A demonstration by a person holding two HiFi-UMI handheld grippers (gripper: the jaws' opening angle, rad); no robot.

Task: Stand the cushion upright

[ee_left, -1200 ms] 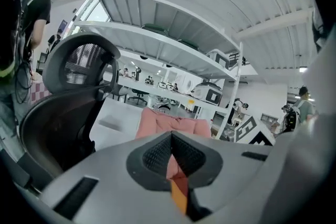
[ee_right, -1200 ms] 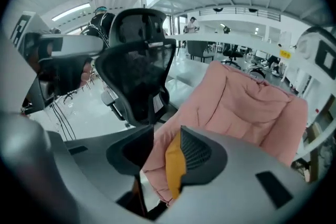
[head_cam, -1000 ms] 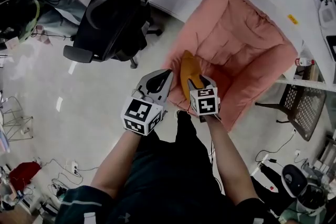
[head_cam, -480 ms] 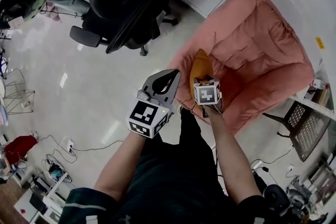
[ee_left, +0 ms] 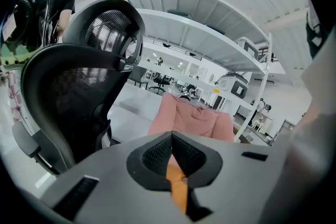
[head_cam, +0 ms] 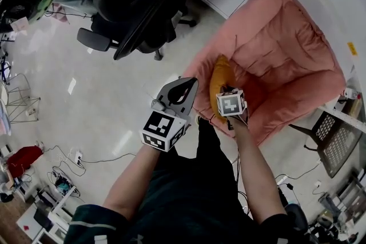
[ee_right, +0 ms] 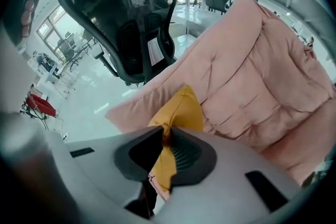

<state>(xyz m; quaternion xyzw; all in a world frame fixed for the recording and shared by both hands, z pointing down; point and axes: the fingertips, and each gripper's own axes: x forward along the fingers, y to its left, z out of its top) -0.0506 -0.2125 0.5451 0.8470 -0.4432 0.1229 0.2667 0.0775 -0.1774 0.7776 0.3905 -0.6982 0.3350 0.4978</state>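
Observation:
A yellow cushion (head_cam: 220, 78) rests tilted on the front left part of a pink padded floor chair (head_cam: 274, 48). My right gripper (head_cam: 225, 91) points steeply down onto the cushion's near edge. In the right gripper view its jaws (ee_right: 166, 136) are closing, and the pads pinch a fold of the cushion (ee_right: 181, 110). My left gripper (head_cam: 184, 88) hovers just left of the cushion, above the floor. Its jaws (ee_left: 171, 136) are shut with nothing held; a strip of the cushion (ee_left: 178, 189) shows behind them.
A black mesh office chair (head_cam: 143, 3) stands on the pale floor left of the pink chair. A white desk runs behind the pink chair. A dark mesh seat (head_cam: 331, 134) is at the right. Cables and a power strip (head_cam: 57, 186) lie at the lower left.
My right gripper came down onto the cushion's near edge and its jaws closed on the fabric. The left gripper sank slightly beside it.

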